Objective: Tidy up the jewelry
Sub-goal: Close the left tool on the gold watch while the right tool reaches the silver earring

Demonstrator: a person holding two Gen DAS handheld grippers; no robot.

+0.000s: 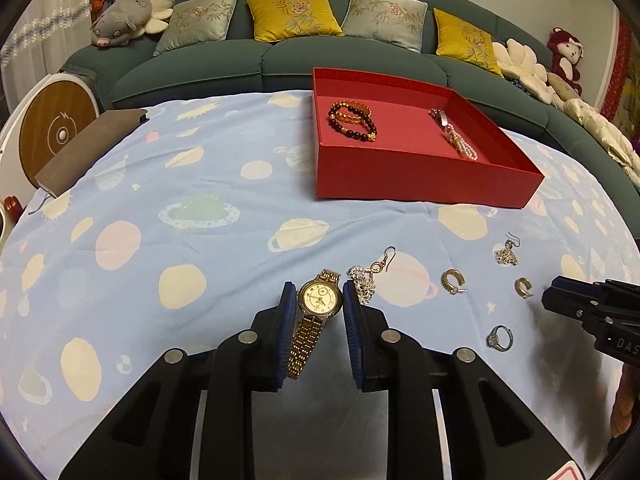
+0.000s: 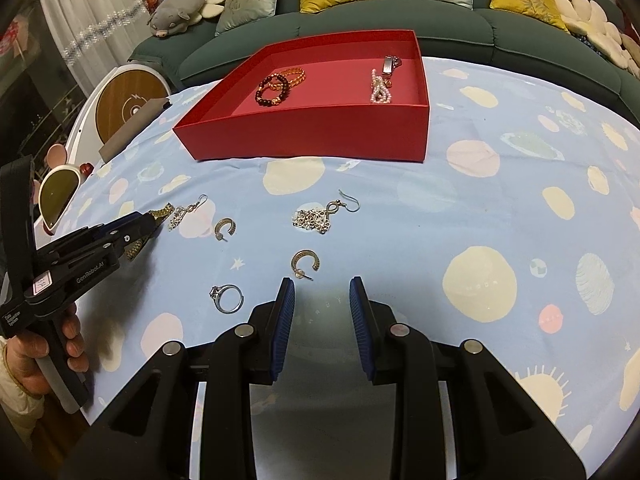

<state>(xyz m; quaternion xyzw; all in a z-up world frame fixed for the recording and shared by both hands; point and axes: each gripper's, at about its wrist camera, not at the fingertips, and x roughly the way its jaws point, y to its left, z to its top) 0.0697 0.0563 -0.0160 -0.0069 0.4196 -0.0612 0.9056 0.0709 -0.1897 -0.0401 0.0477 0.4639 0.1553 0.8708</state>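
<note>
A gold watch [image 1: 318,300] lies on the blue planet-print cloth [image 1: 180,200], its face between the blue pads of my left gripper [image 1: 319,300]; the jaws stand a little apart from the case, open. In the right wrist view the left gripper [image 2: 154,222] covers most of the watch [image 2: 160,212]. My right gripper [image 2: 322,290] is open and empty, just behind a hoop earring [image 2: 306,262]. A red box [image 1: 420,176] holds bead bracelets [image 1: 352,120] and a pearl piece [image 1: 456,136].
Loose on the cloth are two dangle earrings [image 2: 320,216] [image 2: 186,212], a second hoop earring [image 2: 224,228] and a silver ring [image 2: 226,298]. A grey notebook [image 1: 88,148] lies at the left edge. A green sofa [image 1: 200,68] with cushions stands behind.
</note>
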